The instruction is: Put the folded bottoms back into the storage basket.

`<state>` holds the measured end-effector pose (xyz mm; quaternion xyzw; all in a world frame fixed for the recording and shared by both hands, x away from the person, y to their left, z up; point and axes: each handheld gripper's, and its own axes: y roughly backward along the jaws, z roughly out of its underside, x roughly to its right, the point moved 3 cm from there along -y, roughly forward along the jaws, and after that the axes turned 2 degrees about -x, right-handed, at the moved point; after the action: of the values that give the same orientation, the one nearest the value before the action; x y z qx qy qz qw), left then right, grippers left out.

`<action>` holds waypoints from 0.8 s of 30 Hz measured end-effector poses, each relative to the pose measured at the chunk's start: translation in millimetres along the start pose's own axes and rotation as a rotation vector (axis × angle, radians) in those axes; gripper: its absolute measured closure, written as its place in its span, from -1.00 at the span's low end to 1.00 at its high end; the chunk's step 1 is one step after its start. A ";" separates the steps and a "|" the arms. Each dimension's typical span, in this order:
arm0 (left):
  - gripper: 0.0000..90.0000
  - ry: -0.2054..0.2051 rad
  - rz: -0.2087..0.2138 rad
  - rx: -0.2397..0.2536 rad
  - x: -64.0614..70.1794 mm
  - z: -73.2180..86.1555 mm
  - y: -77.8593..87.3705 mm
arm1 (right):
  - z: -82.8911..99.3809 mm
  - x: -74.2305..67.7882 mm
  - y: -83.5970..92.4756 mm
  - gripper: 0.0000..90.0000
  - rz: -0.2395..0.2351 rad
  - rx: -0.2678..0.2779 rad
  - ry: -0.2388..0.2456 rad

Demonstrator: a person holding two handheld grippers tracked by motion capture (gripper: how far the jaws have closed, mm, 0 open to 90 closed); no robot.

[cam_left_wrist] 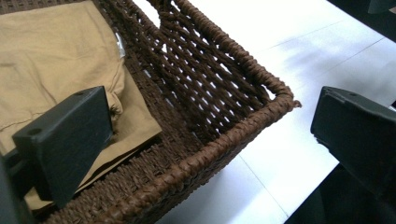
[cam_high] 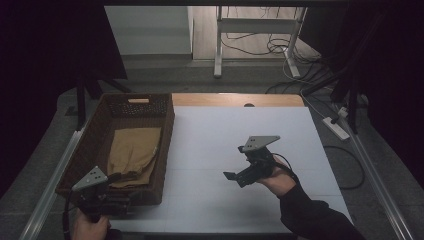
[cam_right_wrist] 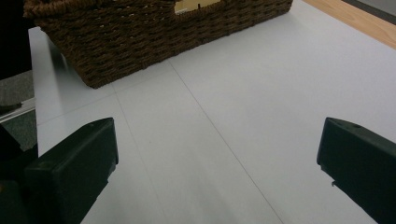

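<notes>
We have the left gripper (cam_high: 116, 200) at the near right corner of the basket (cam_high: 165, 150), its jaws wide apart and holding nothing; in the left gripper view one jaw hangs over the cloth (cam_left_wrist: 51, 60) inside and the other outside over the white worktop (cam_left_wrist: 280, 154), so the basket's wall runs between them. The cloth, a folded tan piece, lies flat on the basket floor at about 12 o'clock from that gripper, its long axis running from near to far along the basket. It is the one thing we see in the basket.

The right gripper (cam_high: 239, 176) hovers over the middle of the worktop, well apart from the basket, which lies at its 9 o'clock; its jaws also stand wide and empty. We judge the left is far nearer to the cloth, so the reach falls to it: forward and down over the rim.
</notes>
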<state>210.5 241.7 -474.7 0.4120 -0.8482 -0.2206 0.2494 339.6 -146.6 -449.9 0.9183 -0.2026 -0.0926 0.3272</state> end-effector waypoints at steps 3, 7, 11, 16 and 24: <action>-1.00 0.008 0.011 0.004 -0.3 0.6 0.3 | 4.0 2.3 5.7 -1.00 0.009 0.002 -0.011; -1.00 0.012 0.020 0.012 -0.8 1.1 1.4 | 9.8 6.1 13.3 -1.00 0.026 0.005 -0.026; -1.00 0.011 0.026 0.010 -0.1 1.4 1.2 | 17.2 9.6 20.4 -1.00 0.045 0.006 -0.037; -1.00 0.003 0.025 0.008 1.2 1.4 0.5 | 27.2 12.8 28.9 -1.00 0.070 -0.002 -0.052; -1.00 0.022 0.039 0.018 0.4 1.6 1.7 | 38.8 17.6 42.5 -1.00 0.094 -0.006 -0.087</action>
<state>208.3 242.6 -474.9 0.4000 -0.8552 -0.2033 0.2594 330.4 -206.0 -453.3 0.9019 -0.2591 -0.1176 0.3249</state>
